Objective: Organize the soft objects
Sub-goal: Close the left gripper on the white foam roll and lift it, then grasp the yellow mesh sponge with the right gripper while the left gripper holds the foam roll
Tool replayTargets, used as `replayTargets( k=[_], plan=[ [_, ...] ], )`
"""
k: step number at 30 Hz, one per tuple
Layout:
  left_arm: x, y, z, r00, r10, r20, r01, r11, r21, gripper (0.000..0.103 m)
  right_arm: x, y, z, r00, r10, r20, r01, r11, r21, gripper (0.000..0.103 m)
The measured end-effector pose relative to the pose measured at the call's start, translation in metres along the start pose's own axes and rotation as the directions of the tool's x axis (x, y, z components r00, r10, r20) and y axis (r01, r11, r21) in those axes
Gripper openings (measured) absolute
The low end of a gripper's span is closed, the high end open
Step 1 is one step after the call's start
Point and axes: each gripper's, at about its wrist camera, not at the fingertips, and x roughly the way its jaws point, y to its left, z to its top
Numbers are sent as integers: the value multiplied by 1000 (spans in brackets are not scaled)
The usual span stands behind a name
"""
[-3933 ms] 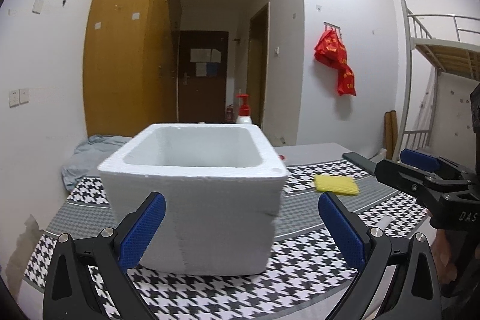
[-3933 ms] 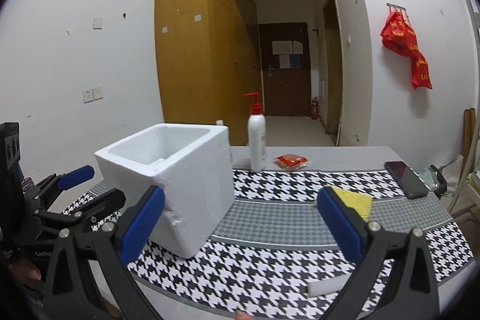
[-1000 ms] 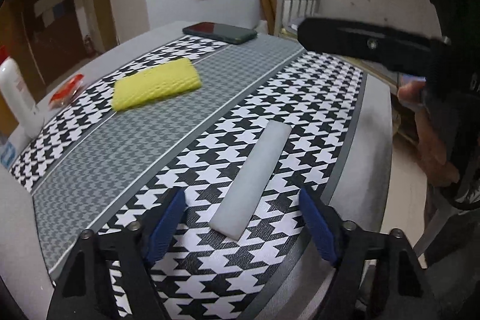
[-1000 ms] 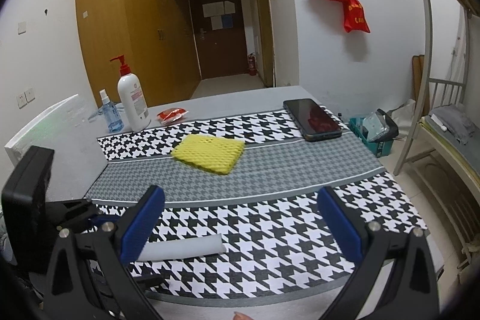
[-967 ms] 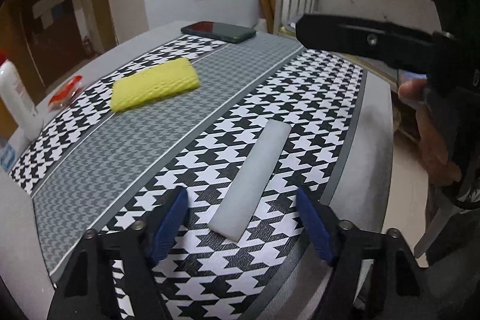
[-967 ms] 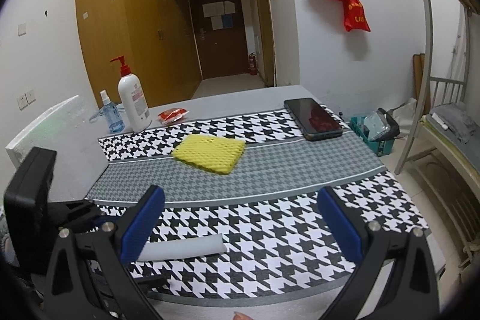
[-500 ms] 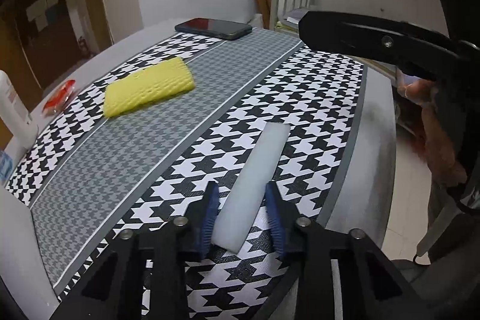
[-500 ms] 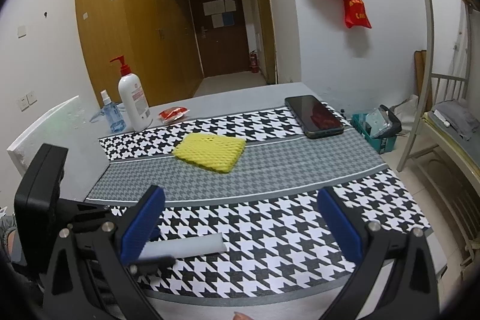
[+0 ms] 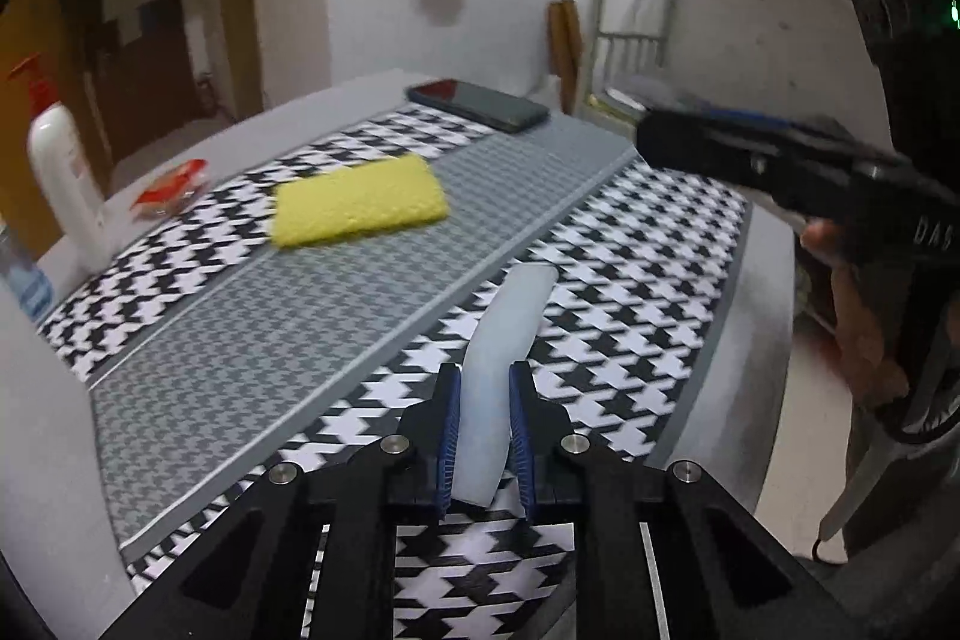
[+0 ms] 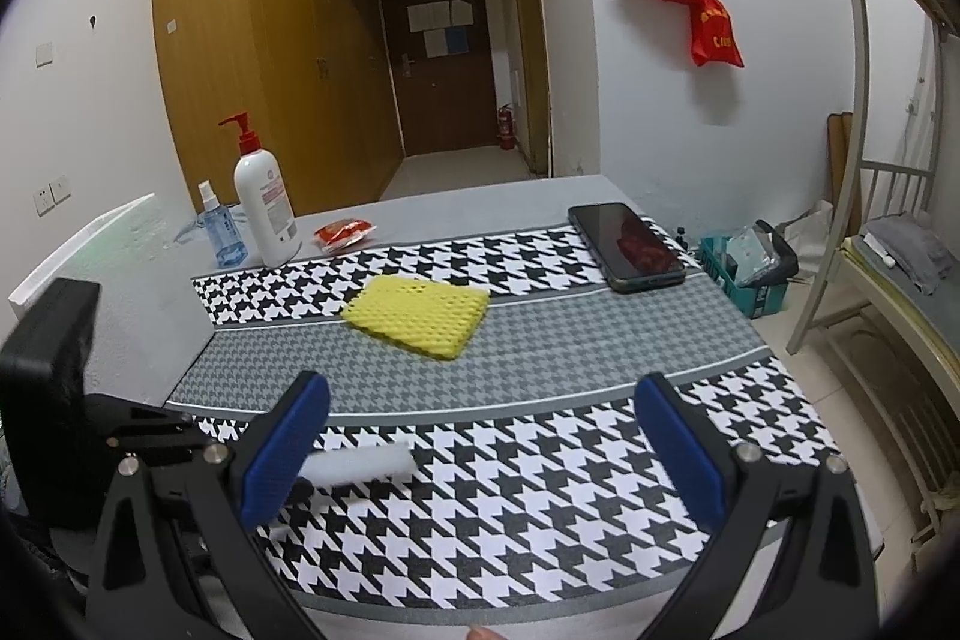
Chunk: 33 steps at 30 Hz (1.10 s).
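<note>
Your left tool (image 9: 485,412) was clamped on the white foam strip (image 9: 503,346), nearer you than the yellow sponge (image 10: 416,317) on the desk (image 10: 540,352). Your right tool (image 10: 480,436) hung wide w/ nothing in it.

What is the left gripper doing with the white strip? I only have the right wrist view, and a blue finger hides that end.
Observer: The left gripper is shut on the white foam strip, with blue pads pressing both sides of its near end.
Operator: Is the strip straight?
Observer: No, it curves between the pads and its far end.
Operator: Who holds the right gripper?
Observer: A hand wraps its handle, beyond the table's edge.
</note>
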Motion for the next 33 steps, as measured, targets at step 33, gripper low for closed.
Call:
replayTargets(
  k=[33],
  plan=[
    [-32, 44, -8, 953, 294, 71, -270, 932, -241, 18, 83, 57, 46, 982, 73, -177, -107, 975, -195, 103]
  ],
)
